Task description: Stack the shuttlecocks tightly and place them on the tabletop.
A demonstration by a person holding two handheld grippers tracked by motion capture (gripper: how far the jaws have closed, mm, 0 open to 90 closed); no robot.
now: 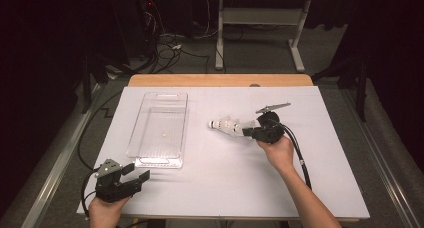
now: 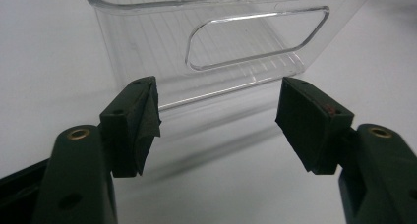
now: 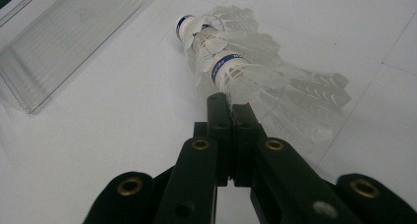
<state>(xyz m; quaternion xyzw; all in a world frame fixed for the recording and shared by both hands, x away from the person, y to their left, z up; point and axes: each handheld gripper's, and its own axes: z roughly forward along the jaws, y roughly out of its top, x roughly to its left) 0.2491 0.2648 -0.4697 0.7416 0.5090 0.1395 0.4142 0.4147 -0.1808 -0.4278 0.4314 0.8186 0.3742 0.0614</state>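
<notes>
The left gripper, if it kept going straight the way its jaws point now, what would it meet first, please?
Most likely the clear plastic bin: the left gripper, jaws open and nothing between them, points at the bin's near end wall with the handle cutout. Bare white table lies between them; the gap's depth is hard to judge.

Bright, even overhead light on the white tabletop (image 1: pixel 225 188); dark, murky surroundings beyond. Soft shadows beneath the clear tray (image 1: pixel 160 123). Faint glare along its rim. Slightly soft, grainy close-ups, nearest gripper parts blurred.

White feather shuttlecocks (image 1: pixel 227 125) nested in a stack, lying sideways, tabletop centre
</notes>
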